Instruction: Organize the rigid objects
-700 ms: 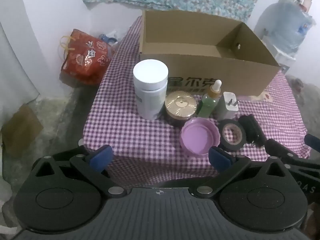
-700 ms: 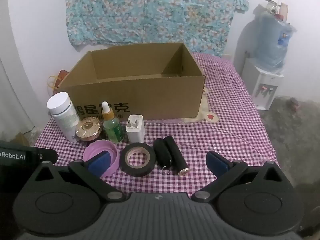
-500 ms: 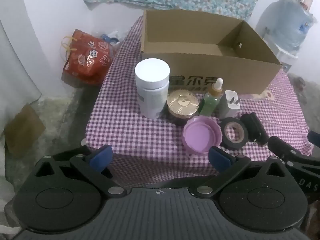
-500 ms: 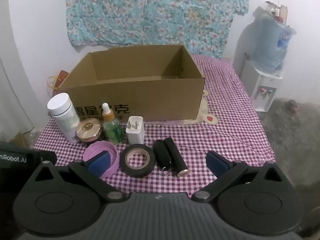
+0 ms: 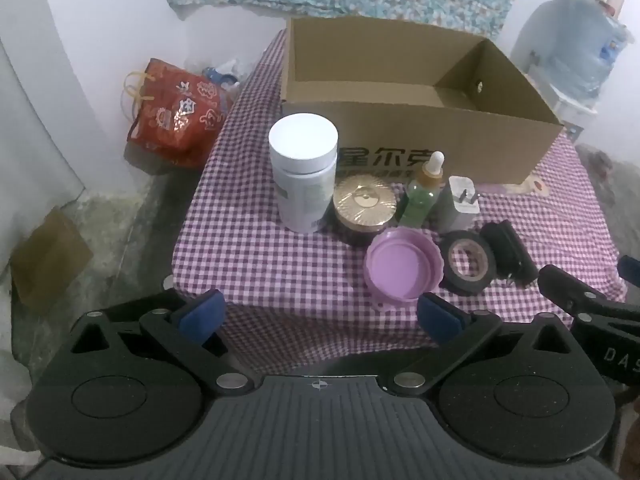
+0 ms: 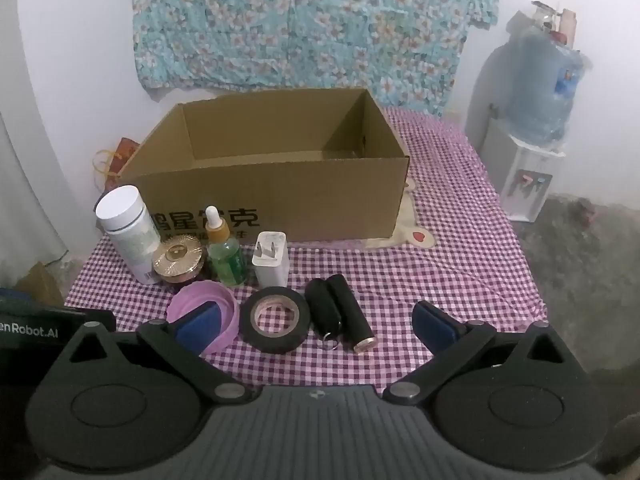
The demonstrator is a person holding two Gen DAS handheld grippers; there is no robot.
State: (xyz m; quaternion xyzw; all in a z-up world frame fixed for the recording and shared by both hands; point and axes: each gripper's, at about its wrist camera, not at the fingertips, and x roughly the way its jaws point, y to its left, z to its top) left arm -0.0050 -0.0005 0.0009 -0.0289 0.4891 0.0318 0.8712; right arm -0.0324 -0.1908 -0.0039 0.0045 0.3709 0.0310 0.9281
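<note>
An open cardboard box (image 6: pixel 280 200) stands on a purple checked table (image 6: pixel 460 264). In front of it stand a white bottle (image 5: pixel 303 172), a gold-lidded jar (image 5: pixel 365 204), a green dropper bottle (image 5: pixel 424 192) and a white charger (image 5: pixel 460 204). Nearer lie a purple lid (image 5: pixel 404 268), a black tape roll (image 6: pixel 276 318) and two black cylinders (image 6: pixel 340 312). My left gripper (image 5: pixel 318 314) is open and empty before the table's near edge. My right gripper (image 6: pixel 316 324) is open and empty, just short of the tape roll.
A red gift bag (image 5: pixel 176 116) sits on the floor left of the table. A water dispenser (image 6: pixel 532 132) stands at the right. A floral cloth (image 6: pixel 312 24) hangs on the back wall. The right half of the table is bare cloth.
Both grippers have drifted slightly; the left view has shifted a little so the table sits lower and farther right. Nothing was grasped or moved.
</note>
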